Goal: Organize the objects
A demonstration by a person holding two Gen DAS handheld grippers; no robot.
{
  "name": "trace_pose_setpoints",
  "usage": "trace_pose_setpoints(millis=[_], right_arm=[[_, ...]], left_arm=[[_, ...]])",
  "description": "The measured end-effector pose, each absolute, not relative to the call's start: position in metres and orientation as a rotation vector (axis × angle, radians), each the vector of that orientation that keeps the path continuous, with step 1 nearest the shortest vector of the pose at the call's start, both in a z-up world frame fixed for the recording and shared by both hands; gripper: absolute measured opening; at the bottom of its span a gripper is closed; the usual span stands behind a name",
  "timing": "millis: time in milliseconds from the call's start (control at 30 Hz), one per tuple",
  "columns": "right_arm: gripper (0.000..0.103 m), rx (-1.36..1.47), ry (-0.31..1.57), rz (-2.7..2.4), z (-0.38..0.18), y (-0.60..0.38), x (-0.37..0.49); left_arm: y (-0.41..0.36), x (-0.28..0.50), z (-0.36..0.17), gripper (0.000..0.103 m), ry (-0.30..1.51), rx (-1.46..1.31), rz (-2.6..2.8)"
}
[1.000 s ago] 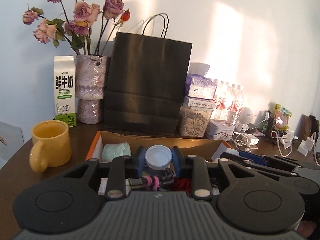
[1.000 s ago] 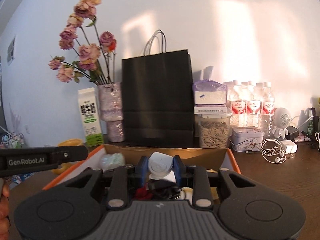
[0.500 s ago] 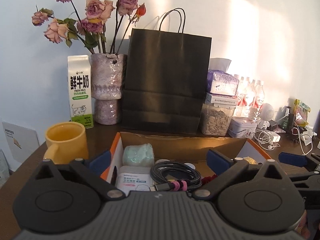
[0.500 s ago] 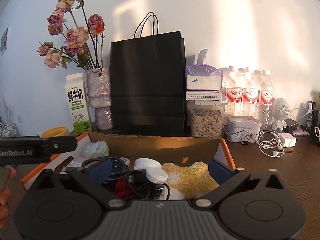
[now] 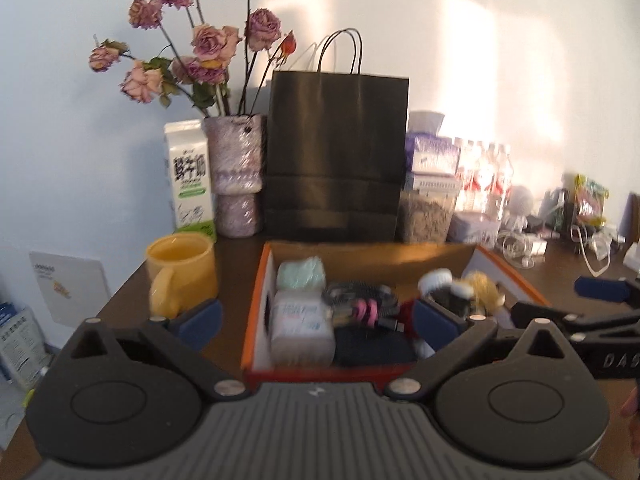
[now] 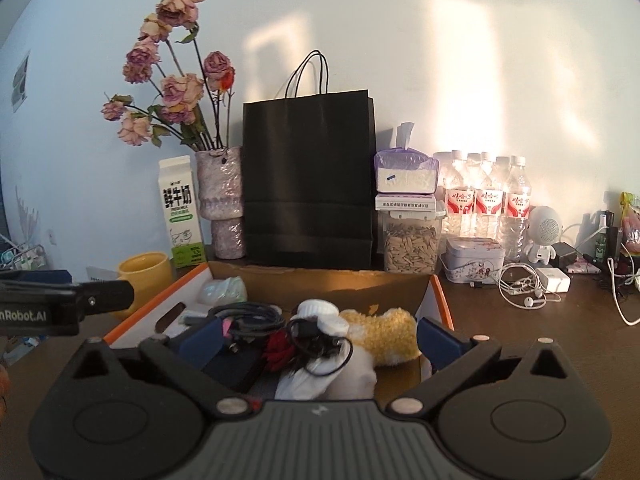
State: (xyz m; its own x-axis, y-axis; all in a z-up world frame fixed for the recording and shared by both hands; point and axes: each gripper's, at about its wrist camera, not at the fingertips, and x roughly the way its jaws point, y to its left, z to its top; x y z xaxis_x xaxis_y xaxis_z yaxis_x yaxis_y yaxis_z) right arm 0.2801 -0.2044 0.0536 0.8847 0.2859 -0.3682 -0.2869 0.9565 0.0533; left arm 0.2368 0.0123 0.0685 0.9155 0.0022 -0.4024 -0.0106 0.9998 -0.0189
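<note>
Left wrist view: left gripper (image 5: 316, 322) with jaws spread wide, nothing between the pads. The orange-edged cardboard box (image 5: 256, 300) sits just ahead and below; the right blue pad hangs over its interior, the left pad outside its left wall, near the yellow mug (image 5: 180, 274). Inside the box ahead of the jaws: pale green packet (image 5: 301, 274), white packet (image 5: 302, 330), coiled cable with pink ties (image 5: 362, 304), white caps (image 5: 436, 278). Right gripper's finger shows at far right. A second ago these jaws clamped a white cap; they have just been opening, and the cap is no longer between them. Picture slightly blurred. Right wrist view: right gripper (image 6: 318, 340) likewise wide apart and empty, both pads over the same box (image 6: 400, 284). Between and ahead of the pads: white capped bottle (image 6: 320, 314) lying among black cable, yellow fuzzy item (image 6: 384, 330) toward the right pad, dark cables toward the left. A second ago these jaws gripped the white bottle; they have just been opening, and it now lies free in the box.
</note>
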Motion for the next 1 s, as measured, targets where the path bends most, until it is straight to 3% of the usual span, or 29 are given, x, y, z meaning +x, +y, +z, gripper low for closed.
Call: trace_pose_setpoints(millis=[500, 1000], right_arm=[[0.103, 0.004, 0.46, 0.305, 0.049, -0.212, 0.206], [0.103, 0.008, 0.463, 0.297, 0.049, -0.215, 0.194]], left_arm=[[0.02, 0.161, 0.052, 0.103, 0.514, -0.04, 0.027], [0.016, 0.15, 0.051, 0.103, 0.516, -0.041, 0.02]])
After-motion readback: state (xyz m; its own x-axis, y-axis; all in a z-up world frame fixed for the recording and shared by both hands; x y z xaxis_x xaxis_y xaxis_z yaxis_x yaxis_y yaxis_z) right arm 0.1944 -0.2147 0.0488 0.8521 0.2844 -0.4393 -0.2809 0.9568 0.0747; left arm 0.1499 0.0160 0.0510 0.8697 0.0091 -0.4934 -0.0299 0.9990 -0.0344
